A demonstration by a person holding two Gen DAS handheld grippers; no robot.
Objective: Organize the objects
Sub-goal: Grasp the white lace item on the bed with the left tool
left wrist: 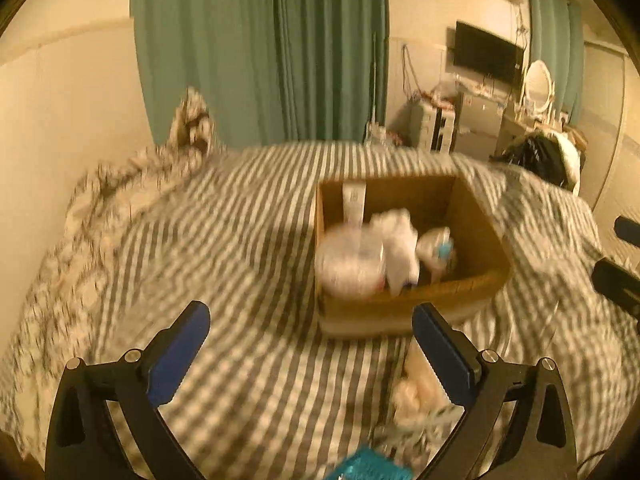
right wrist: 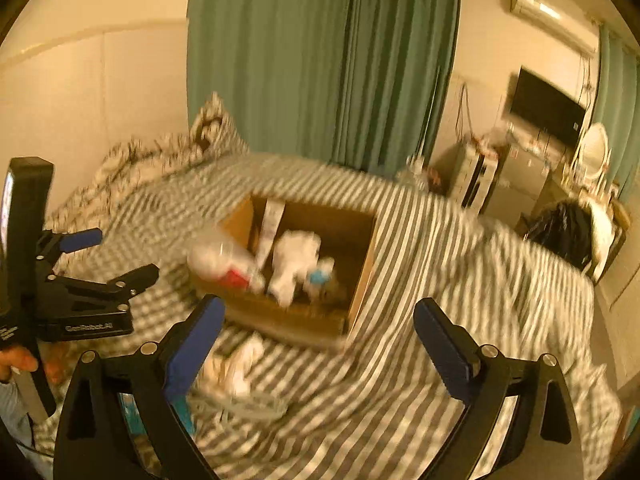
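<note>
On bed, striped sheet: box mid-bed, open top, already holds tub, white cloth, bottle, carton upright at back wall, so box likely the collection point. Loose bits near edge, outside box: pale wad, teal pack. Left gripper jaws wide, empty. Right gripper jaws wide, empty, above bed. Frames blurred. Bedroom: green curtain, TV, rumpled quilt by wall.

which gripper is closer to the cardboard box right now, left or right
Left, narrowly. The left gripper hangs open just short of the cardboard box, facing its near wall. The right gripper, also open, hovers slightly farther back, off its near corner.
</note>
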